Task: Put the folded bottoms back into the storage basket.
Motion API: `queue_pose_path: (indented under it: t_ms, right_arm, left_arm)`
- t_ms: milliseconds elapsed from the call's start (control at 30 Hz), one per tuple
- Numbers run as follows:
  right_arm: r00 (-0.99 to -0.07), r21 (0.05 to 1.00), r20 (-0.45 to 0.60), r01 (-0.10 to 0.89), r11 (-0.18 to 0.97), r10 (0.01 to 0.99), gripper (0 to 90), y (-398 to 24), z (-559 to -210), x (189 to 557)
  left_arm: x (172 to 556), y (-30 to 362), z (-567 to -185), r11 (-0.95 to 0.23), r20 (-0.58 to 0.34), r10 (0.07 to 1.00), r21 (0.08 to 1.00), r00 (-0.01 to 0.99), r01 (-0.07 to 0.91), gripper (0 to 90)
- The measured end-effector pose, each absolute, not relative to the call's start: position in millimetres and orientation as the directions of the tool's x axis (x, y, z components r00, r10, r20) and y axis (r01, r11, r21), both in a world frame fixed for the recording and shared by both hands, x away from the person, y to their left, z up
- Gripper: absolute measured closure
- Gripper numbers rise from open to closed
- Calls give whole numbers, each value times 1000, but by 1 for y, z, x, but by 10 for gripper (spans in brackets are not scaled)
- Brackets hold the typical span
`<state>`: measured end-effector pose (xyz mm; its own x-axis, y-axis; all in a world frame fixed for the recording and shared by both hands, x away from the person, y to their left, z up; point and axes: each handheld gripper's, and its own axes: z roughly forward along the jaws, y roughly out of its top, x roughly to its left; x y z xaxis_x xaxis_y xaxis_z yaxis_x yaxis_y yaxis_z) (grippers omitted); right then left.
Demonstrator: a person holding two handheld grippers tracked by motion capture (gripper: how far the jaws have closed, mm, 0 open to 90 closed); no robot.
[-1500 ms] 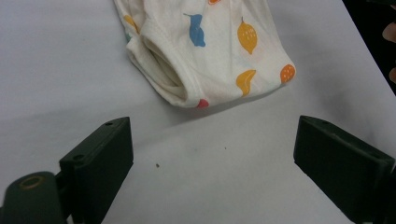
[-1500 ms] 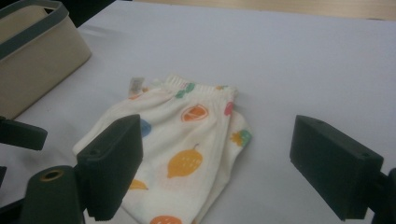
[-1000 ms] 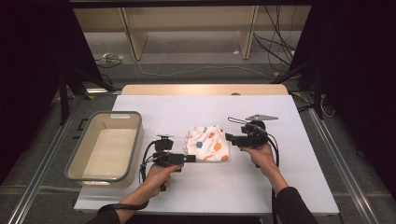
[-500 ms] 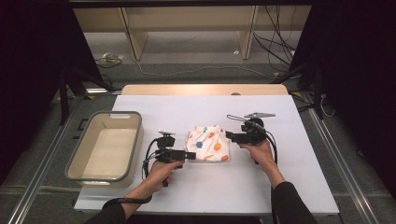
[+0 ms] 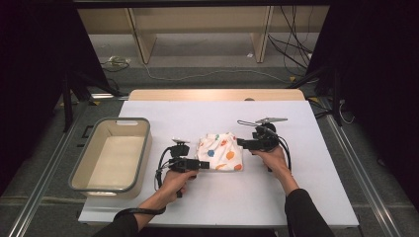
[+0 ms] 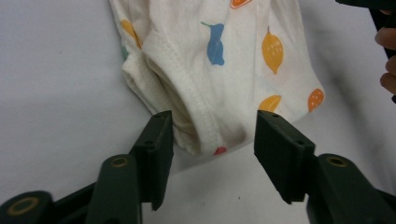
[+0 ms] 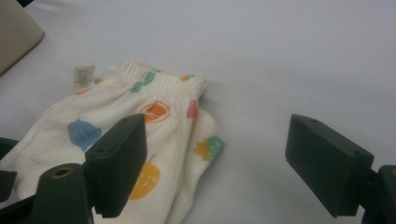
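Bin [image 5: 111,155] sits left on the desk [image 5: 316,148]. Left gripper [image 6: 212,135]: fingers have just been closing, straddling the hem of the fruit-print shorts [image 5: 220,152] at mid-desk, not yet pinching. Cloth looks light, soft, floppy; hem or waistband grips best. Tag [image 7: 83,76] unreadable. Right gripper [image 7: 215,149]: fingers spread.

a beige bin [image 5: 111,157] with a grey rim is seen at the left edge of the white surface [image 5: 306,187], and its inside is bare. wooden shelving [image 5: 197,29] and loose cables [image 5: 291,47] are seen on the floor beyond the far edge.
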<state>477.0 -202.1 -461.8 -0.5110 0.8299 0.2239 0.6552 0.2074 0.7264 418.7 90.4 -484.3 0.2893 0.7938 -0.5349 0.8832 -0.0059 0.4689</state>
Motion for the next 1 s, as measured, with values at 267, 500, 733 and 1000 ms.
queue_pose_path:
  t_ms: [267, 500, 733, 1000]
  right_arm:
    - [-528, 703, 239, 673, 230, 815, 258, -194, -465, 485]
    - [-519, 669, 276, 708, 226, 809, 276, -186, -469, 494]
    - [-489, 634, 305, 744, 209, 817, 294, -179, -476, 504]
    - [-483, 618, 299, 755, 219, 823, 354, -172, -483, 510]
  left_arm:
    - [419, 93, -487, 4, -526, 805, 466, 274, 885, 721]
    - [417, 92, -486, -15, -509, 810, 481, 292, 877, 808]
    - [416, 92, -486, -21, -507, 807, 486, 302, 874, 828]
    - [416, 93, -486, -25, -508, 805, 490, 308, 872, 833]
